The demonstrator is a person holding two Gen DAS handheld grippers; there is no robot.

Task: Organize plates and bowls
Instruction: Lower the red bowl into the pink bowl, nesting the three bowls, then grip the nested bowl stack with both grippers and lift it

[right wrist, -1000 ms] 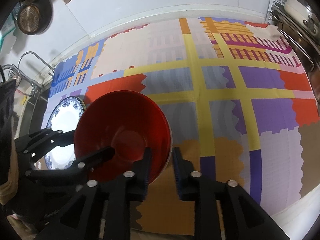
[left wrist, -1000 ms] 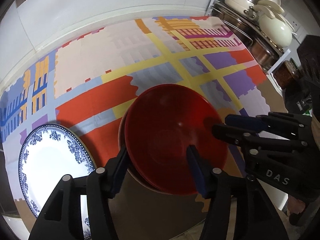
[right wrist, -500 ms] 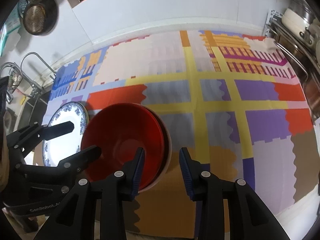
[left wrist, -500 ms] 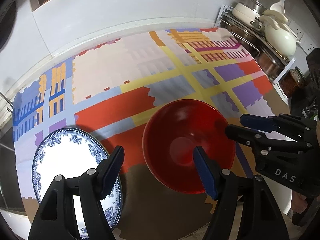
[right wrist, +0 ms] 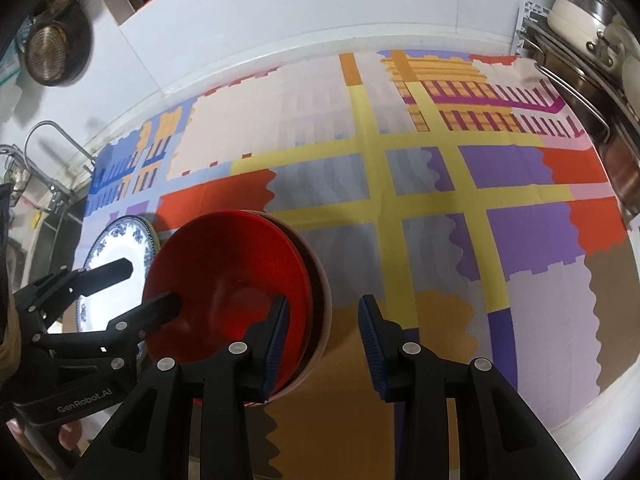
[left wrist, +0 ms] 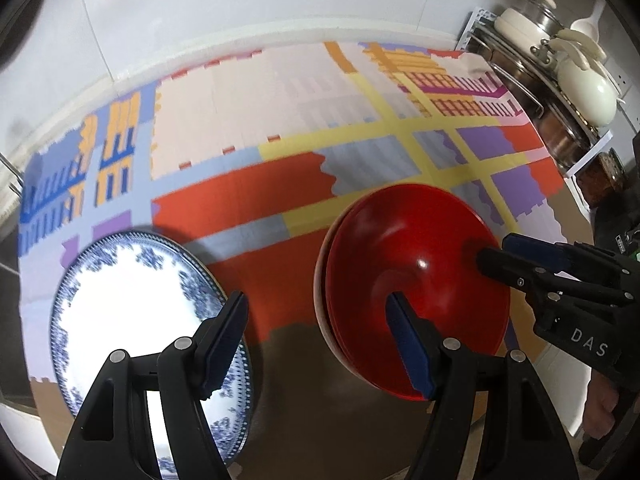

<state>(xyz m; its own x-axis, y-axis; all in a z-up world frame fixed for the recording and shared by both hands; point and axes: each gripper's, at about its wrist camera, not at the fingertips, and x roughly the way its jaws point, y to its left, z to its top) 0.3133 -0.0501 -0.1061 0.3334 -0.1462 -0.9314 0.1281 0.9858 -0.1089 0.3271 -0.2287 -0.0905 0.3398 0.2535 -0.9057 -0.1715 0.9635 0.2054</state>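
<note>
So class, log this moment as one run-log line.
left gripper: open, empty | right gripper: open, empty | red bowl: nested in pale bowl | blue-patterned plate: beside

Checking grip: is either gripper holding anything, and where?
Nothing. Left gripper, just opened, is empty; right gripper, just opened, loosely straddles the rim of the red bowl.

Both wrist cameras look steeply down from close above the patterned mat [left wrist: 240, 120], and both views share the red bowl [left wrist: 416, 280] and the blue-and-white plate [right wrist: 120, 248].
</note>
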